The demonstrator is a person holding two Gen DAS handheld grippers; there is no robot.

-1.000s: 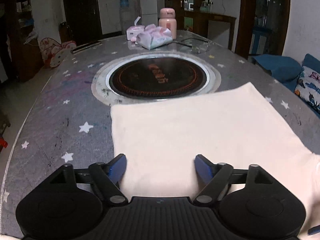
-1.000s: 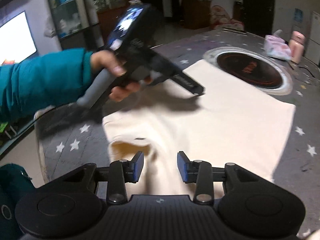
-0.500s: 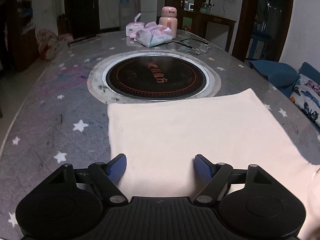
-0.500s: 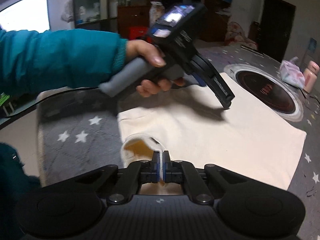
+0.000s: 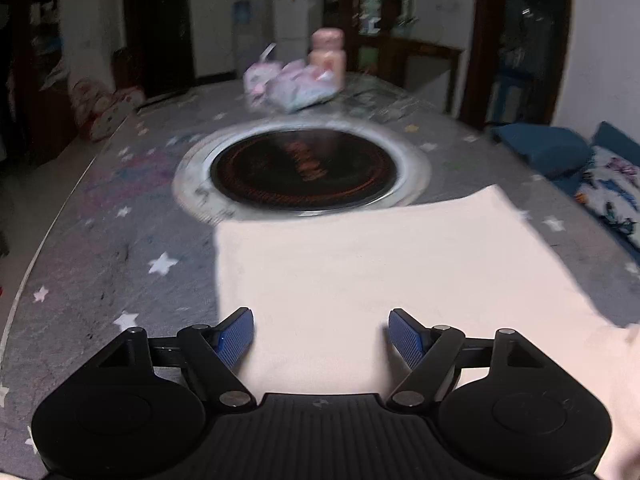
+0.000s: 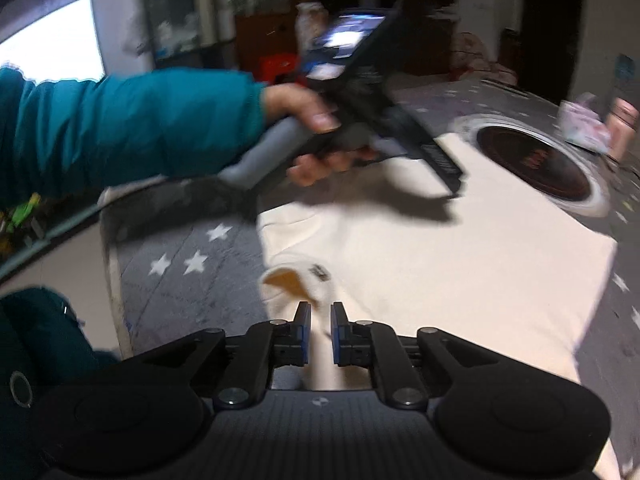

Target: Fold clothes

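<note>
A cream garment (image 5: 380, 264) lies flat on the grey star-patterned table; it also shows in the right wrist view (image 6: 460, 264), with its collar (image 6: 296, 276) at the near edge. My left gripper (image 5: 321, 334) is open and empty, hovering over the garment's near left part. In the right wrist view it (image 6: 452, 184) is held above the cloth by a hand in a teal sleeve. My right gripper (image 6: 320, 332) has its jaws a narrow gap apart just behind the collar, with cloth showing between them; whether it pinches the cloth is unclear.
A round black hotplate (image 5: 304, 168) with a metal rim sits in the table's middle, touching the garment's far edge. Tissue packs (image 5: 296, 84) and a pink jar (image 5: 328, 56) stand beyond it. The table's edge (image 6: 112, 280) runs left of the collar.
My right gripper shut on the collar half a second ago and its jaws now stand slightly apart. My left gripper stayed open and shifted a little over the garment.
</note>
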